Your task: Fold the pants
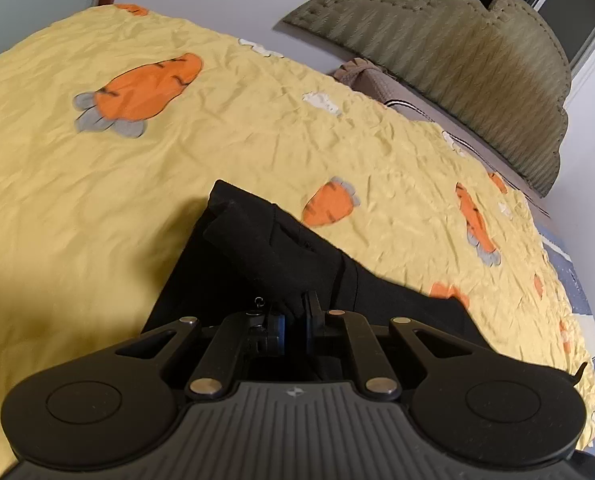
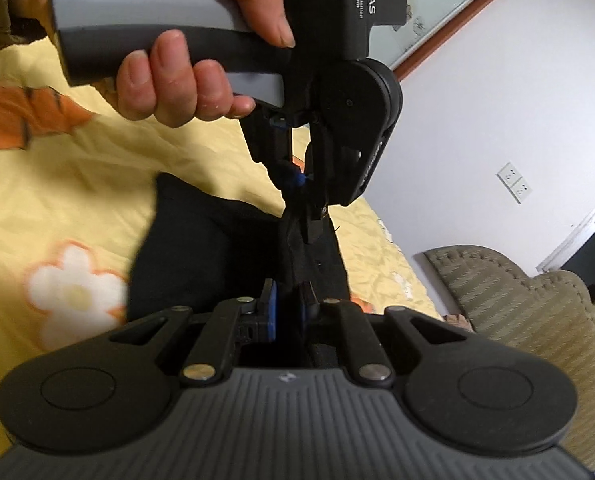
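Observation:
Black pants [image 1: 265, 252] lie on a yellow bedspread [image 1: 97, 184] with orange carrot prints. My left gripper [image 1: 295, 312] is shut on an edge of the pants and holds it up off the bed. In the right wrist view my right gripper [image 2: 289, 312] is shut on the pants [image 2: 217, 256] too. The left gripper [image 2: 301, 196] appears just beyond it, held in a hand [image 2: 185, 56], pinching the same raised edge. The two grippers are close together.
An olive padded headboard [image 1: 477, 64] stands against the white wall on the right, with a brown pillow [image 1: 377, 80] below it. The bed's edge runs along the right. A wall socket [image 2: 515, 182] and a window frame show on the right.

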A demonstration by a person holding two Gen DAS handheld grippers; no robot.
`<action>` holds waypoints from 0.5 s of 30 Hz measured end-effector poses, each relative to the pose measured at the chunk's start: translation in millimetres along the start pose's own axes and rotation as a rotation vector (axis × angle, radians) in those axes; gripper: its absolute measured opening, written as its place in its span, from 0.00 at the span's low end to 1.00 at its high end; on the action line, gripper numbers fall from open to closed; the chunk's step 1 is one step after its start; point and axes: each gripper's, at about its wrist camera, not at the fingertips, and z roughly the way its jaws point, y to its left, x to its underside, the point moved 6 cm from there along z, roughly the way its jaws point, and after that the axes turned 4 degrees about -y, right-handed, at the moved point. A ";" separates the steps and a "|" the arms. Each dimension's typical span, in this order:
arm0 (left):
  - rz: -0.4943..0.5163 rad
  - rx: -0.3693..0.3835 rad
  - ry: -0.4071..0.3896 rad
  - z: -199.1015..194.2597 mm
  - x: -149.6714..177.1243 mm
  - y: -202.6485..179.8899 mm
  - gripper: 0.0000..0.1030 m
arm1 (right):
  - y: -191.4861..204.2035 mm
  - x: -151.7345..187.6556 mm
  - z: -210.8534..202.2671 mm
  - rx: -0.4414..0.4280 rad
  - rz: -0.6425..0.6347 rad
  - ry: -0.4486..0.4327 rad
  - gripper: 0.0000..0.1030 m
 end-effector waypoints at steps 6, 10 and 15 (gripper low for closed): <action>-0.025 -0.023 0.007 -13.2 24.2 20.4 0.08 | 11.3 -0.6 4.7 -0.060 0.012 -0.001 0.11; -0.035 -0.040 0.010 -15.7 35.5 31.6 0.08 | 19.5 -0.1 15.7 -0.087 0.008 0.007 0.11; 0.006 -0.073 0.011 -10.0 47.3 31.4 0.09 | 20.4 4.7 38.3 -0.108 0.016 0.033 0.11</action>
